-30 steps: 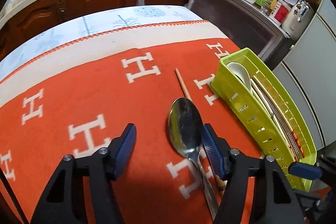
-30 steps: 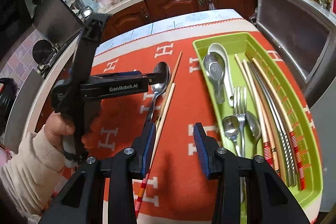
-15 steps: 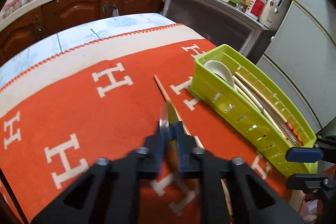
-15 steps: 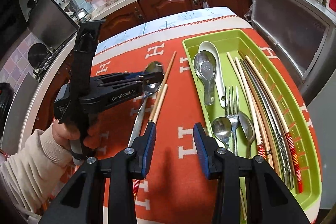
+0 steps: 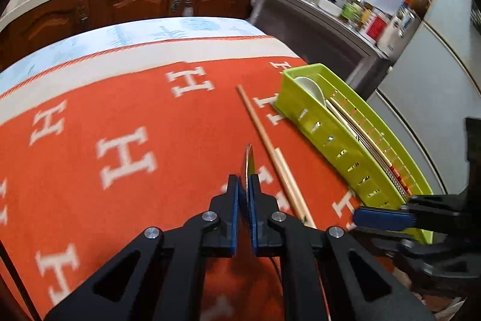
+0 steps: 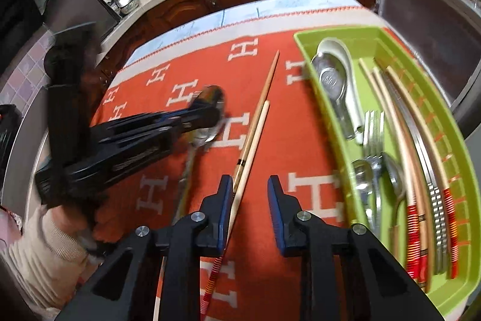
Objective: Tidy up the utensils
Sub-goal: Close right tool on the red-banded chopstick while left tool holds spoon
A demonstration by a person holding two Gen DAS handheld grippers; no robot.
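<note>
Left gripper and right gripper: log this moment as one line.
left gripper: shut on spoon | right gripper: jaws closing, open beside chopsticks | tray: part filled

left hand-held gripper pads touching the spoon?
Touching. Left wrist view: the left hand-held gripper has its blue pads clamped on the spoon, whose bowl shows edge-on between them.

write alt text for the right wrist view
The left gripper clamps a metal spoon on an orange cloth, beside two chopsticks. The right gripper, jaws just narrowing, hangs over them; a green tray of cutlery sits on the right.
</note>
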